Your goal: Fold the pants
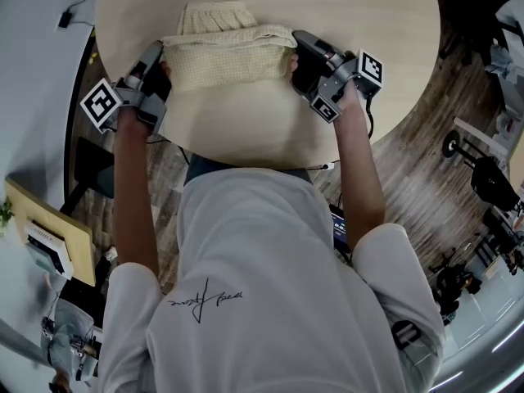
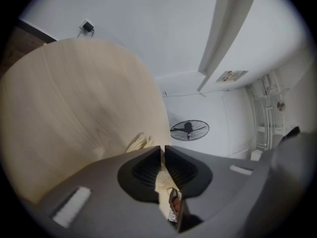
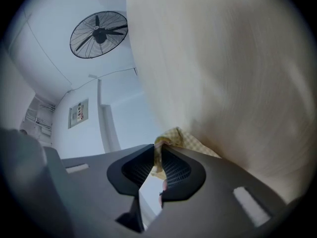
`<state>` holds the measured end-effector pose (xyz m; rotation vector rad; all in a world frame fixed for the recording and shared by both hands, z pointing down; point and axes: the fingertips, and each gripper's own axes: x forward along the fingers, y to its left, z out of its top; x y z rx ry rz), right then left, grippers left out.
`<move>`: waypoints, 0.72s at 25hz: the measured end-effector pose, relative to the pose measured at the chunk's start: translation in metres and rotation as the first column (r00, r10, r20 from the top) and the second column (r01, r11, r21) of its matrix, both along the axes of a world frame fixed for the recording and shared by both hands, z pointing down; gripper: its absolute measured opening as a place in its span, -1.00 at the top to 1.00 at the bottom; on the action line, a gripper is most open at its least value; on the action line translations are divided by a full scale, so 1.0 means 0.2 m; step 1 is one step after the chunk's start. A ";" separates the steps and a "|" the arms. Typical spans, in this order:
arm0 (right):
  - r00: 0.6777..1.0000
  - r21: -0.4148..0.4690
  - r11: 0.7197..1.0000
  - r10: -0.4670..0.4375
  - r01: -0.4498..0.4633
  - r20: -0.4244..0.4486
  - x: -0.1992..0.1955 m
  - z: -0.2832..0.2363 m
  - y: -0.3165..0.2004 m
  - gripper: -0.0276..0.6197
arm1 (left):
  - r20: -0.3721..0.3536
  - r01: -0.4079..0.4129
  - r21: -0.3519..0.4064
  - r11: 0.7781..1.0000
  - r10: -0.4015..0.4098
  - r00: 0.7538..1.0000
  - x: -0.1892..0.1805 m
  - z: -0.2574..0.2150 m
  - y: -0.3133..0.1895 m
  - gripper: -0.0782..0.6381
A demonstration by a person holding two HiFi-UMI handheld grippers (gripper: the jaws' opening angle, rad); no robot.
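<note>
The pale yellow checked pants (image 1: pixel 227 54) lie folded into a thick stack on the round light wood table (image 1: pixel 270 129). My left gripper (image 1: pixel 160 58) is shut on the stack's left end, and cloth (image 2: pixel 164 178) shows pinched between its dark pads. My right gripper (image 1: pixel 295 56) is shut on the stack's right end, where a fold of yellow fabric (image 3: pixel 171 139) sticks out past the jaws. The top layer spans between the two grippers. A narrower part of the pants (image 1: pixel 214 16) pokes out on the far side.
The table's near edge (image 1: pixel 246 164) is just in front of the person's body. Beyond the table are a wood floor (image 1: pixel 426 146), a standing fan (image 2: pixel 189 129) by a white wall, wheeled equipment (image 1: pixel 491 178) at right and a desk (image 1: pixel 49 228) at left.
</note>
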<state>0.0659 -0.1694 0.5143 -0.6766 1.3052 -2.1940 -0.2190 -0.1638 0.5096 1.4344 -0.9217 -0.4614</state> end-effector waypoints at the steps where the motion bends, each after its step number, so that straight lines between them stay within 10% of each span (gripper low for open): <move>1: 1.000 -0.011 1.000 0.018 -0.018 0.006 0.00 0.01 -0.02 0.79 | -0.005 0.018 -0.007 1.000 -0.018 1.000 -0.01 0.01 -0.02 0.55; 18: 0.981 0.092 0.977 0.195 -0.195 0.006 0.04 -0.06 -0.26 0.64 | -0.086 0.149 0.042 0.988 -0.146 0.986 -0.14 -0.03 -0.16 0.49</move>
